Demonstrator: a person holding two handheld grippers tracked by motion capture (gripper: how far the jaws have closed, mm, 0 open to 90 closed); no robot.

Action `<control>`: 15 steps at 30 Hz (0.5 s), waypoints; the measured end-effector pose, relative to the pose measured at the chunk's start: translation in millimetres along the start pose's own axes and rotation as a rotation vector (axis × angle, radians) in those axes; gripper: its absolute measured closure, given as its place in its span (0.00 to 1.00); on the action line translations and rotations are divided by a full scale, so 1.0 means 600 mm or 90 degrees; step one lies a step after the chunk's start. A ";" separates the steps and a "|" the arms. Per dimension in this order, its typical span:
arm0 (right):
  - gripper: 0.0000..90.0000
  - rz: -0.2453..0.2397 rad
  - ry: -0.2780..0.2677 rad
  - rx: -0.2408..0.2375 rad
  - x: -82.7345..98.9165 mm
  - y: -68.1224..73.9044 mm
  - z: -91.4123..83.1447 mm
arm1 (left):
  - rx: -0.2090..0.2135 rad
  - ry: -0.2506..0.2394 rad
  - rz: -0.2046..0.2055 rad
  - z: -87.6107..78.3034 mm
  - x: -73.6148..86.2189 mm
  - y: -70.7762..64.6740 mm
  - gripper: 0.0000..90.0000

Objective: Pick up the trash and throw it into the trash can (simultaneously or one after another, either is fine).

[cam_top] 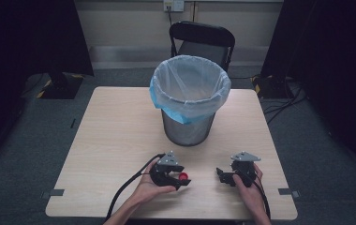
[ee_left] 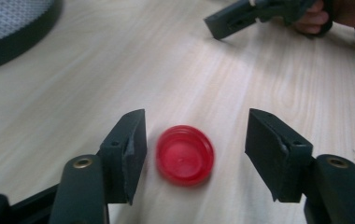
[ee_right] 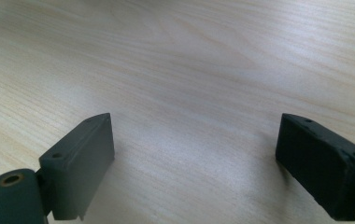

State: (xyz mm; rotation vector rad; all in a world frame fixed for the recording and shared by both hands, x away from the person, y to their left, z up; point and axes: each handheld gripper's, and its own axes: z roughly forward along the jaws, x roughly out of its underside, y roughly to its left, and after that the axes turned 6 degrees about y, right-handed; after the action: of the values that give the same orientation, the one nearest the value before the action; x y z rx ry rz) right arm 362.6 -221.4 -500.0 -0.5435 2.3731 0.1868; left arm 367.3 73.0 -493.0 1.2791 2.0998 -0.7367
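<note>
A small red bottle cap (ee_left: 185, 155) lies flat on the light wooden table (cam_top: 115, 136), near its front edge. My left gripper (ee_left: 196, 137) is low over the table with the cap (cam_top: 183, 176) between its two black jaws. A sliver of table shows on each side of the cap, narrower at the left jaw, so neither pad presses on it. In the high view the left gripper (cam_top: 181, 178) points right. My right gripper (cam_top: 220, 174) rests low to the right and points left; its jaws (ee_right: 196, 140) stand wide open over bare wood.
A wire-mesh waste bin (cam_top: 190, 126) lined with a pale blue bag stands at the table's middle back. A black chair (cam_top: 202, 37) is behind the table. The right gripper (ee_left: 241, 18) and its hand appear at the top of the left gripper view.
</note>
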 end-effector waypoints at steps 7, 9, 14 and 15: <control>0.12 0.000 0.000 0.000 0.000 0.000 0.000 | -0.024 0.006 0.006 0.008 0.007 -0.006 0.47; 0.12 0.000 0.000 0.000 0.000 0.000 0.000 | -0.042 0.015 0.026 0.009 0.006 -0.012 0.48; 0.12 0.000 0.000 0.000 0.000 0.000 0.000 | -0.062 0.011 0.034 0.010 0.006 -0.014 0.55; 0.12 0.000 0.000 0.000 0.000 0.000 0.000 | -0.068 0.014 0.044 0.009 0.006 -0.014 0.58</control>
State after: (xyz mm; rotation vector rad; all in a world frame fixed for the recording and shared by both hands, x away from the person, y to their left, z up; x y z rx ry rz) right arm 362.6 -221.4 -500.0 -0.5435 2.3733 0.1868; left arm 359.1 68.3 -498.0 1.2993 2.0724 -0.5758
